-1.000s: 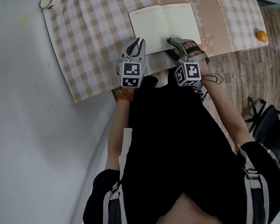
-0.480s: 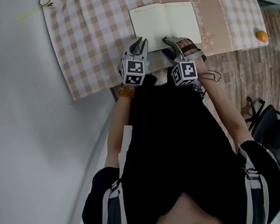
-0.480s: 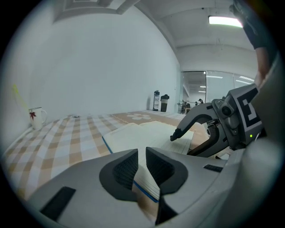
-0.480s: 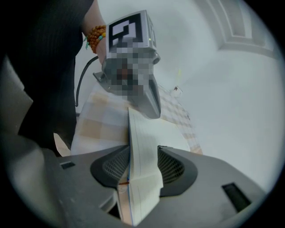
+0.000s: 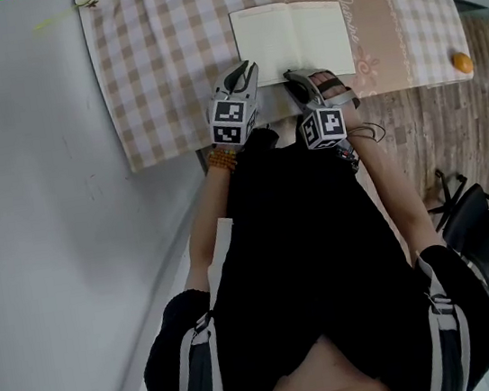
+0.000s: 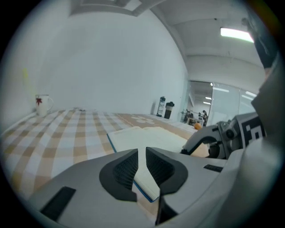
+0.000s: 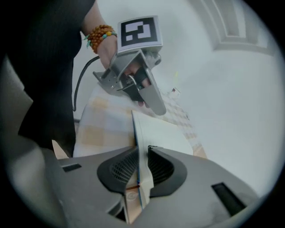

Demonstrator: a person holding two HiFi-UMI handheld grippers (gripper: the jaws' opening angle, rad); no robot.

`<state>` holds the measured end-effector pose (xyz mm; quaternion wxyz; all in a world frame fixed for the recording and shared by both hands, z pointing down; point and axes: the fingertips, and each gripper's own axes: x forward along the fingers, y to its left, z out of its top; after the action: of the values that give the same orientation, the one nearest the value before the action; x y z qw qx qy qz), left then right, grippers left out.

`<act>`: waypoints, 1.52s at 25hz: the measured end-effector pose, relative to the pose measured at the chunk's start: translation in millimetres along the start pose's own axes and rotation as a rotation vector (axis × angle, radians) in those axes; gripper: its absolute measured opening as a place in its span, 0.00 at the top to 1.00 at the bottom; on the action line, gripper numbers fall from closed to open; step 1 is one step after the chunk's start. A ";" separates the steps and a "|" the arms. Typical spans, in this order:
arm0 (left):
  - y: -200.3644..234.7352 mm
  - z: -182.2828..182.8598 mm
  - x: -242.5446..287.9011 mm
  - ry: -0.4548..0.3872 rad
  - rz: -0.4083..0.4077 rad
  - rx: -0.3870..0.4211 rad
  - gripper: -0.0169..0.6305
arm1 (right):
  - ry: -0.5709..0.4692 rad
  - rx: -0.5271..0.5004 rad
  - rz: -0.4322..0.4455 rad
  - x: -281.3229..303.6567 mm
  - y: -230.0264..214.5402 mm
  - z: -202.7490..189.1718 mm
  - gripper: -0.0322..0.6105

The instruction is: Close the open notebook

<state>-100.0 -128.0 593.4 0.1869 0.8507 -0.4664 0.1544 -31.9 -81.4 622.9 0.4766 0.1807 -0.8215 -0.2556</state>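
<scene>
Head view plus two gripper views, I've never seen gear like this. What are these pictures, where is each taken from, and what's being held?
A person holds a hand tool with two jaws in each hand. The head view looks down from their head; the other two come from a camera on each tool. An open notebook lies on a checked tablecloth. The right gripper has just been closing its jaws, and they pinch the notebook's near edge. The left gripper sits by the near left corner, jaws slightly apart, holding nothing.
</scene>
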 end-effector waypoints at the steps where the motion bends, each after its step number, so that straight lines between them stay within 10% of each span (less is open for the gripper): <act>1: 6.5 4.4 -5.0 -0.013 0.007 -0.051 0.87 | -0.005 0.030 0.000 -0.1 -0.3 0.2 0.84; 13: 6.4 11.9 -25.9 -0.009 -0.100 -0.307 0.87 | -0.070 0.207 -0.075 -17.3 -12.8 0.6 0.89; 17: -3.2 10.5 -20.6 0.017 -0.178 -0.381 0.62 | -0.072 0.211 -0.094 -18.2 -13.6 0.4 0.89; 25: -19.2 5.1 -14.9 0.101 -0.289 -0.491 0.62 | -0.072 0.208 -0.108 -19.2 -13.8 -0.7 0.89; 28: -14.1 8.8 -15.8 0.082 -0.257 -0.475 0.82 | -0.075 0.194 -0.096 -18.3 -12.7 -0.2 0.88; 38: -28.4 32.8 -15.9 0.048 -0.319 -0.444 0.88 | -0.179 0.207 -0.012 -23.2 -30.4 10.0 0.66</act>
<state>-81.2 -117.4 552.6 0.4016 0.8477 -0.3446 0.0372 -27.9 -90.7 584.7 0.3789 0.2103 -0.8815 -0.1873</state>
